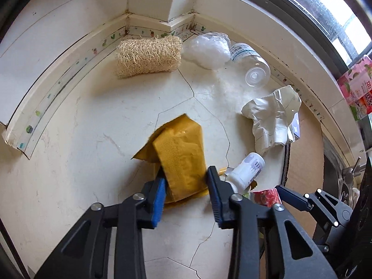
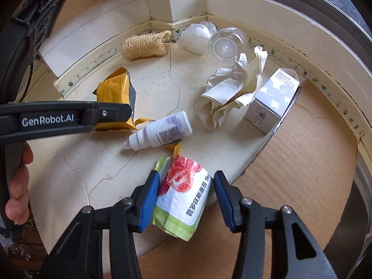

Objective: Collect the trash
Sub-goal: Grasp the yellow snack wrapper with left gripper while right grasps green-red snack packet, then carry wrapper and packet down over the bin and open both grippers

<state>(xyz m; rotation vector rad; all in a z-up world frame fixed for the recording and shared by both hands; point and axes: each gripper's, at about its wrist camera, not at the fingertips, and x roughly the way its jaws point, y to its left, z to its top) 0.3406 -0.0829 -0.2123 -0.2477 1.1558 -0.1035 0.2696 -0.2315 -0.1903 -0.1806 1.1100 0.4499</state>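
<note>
A yellow foil wrapper (image 1: 181, 158) lies on the cracked white counter (image 1: 93, 139). My left gripper (image 1: 186, 186) is open with its fingers on either side of the wrapper's near end; the wrapper also shows in the right wrist view (image 2: 114, 90). My right gripper (image 2: 186, 197) is open around a tomato-print bag (image 2: 183, 197) at the counter's front edge. A small white bottle (image 2: 160, 131) lies between them. Crumpled white paper (image 2: 232, 88), a clear bottle (image 2: 227, 44), a crumpled plastic bag (image 2: 195, 37) and a white box (image 2: 272, 100) lie further back.
A loofah sponge (image 1: 148, 55) lies by the back wall corner. Brown cardboard (image 2: 302, 151) covers the area right of the counter, beside a sink rim (image 2: 362, 186). A pink carton (image 1: 355, 86) stands on the window sill at the right.
</note>
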